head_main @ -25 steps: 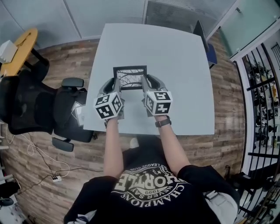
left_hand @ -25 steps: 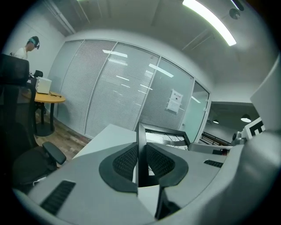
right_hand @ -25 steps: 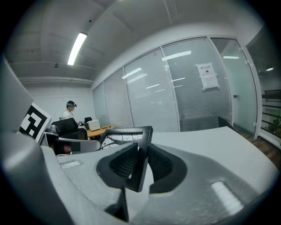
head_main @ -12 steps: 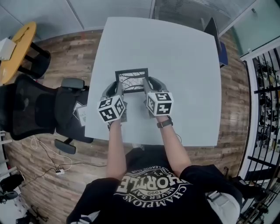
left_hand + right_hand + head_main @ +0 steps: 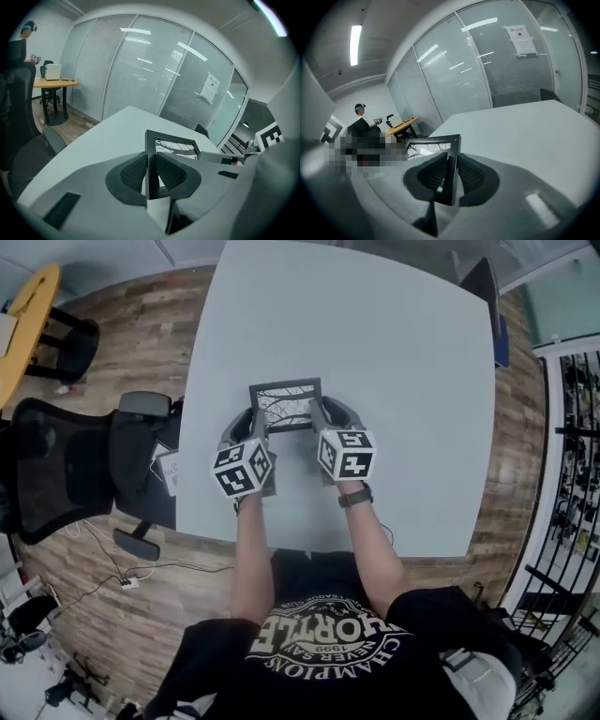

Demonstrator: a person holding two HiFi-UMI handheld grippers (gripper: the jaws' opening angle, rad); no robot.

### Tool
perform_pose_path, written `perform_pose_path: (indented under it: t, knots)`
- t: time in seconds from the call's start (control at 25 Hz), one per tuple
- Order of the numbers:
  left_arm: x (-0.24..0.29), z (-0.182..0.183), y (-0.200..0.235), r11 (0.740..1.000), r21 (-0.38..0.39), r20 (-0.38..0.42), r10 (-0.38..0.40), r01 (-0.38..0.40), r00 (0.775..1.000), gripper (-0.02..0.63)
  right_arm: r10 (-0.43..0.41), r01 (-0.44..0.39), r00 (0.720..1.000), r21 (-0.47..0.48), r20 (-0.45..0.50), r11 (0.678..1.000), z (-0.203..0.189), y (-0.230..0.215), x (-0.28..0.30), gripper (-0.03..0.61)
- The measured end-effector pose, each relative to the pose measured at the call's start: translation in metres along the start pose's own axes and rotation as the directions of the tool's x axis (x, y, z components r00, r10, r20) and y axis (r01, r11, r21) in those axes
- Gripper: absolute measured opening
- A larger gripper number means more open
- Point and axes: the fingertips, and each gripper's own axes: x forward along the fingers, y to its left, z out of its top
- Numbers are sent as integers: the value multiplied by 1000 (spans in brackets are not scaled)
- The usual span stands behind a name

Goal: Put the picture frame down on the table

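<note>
Picture frame [image 5: 286, 406] clamped at both side edges — left tongs [image 5: 253, 420], right tongs [image 5: 317, 414] — over table [image 5: 403, 381]

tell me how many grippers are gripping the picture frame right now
2. The left gripper clamps the picture frame on its left side, the right gripper on its right side. Each gripper view shows the fingers closed on a frame edge.

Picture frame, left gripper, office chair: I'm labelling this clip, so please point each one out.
picture frame [image 5: 285, 407], head view, on the middle of its glass.
left gripper [image 5: 151, 169], left gripper view, midway between its fingertips, clamped on the picture frame's side.
office chair [image 5: 54, 470], head view, on its dark backrest.
</note>
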Motion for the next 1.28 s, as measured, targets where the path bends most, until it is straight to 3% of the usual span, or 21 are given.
perform_pose_path:
  t: [0.32,0.96,1.28]
  knots:
    - [48,-34,21,1000,-16,-81,23,-24,996,71,-17,19,997,27,-81,999,-39,-26,44,69]
    - [117,-58,29,1000,-13,-153,23,-25,988,71,-51,60,990,65,-135,996,-63,-73,94,69]
    - [129,-70,33,999,-16,-173,35,-38,984,71,-56,57,985,2,-162,998,-72,-80,105,69]
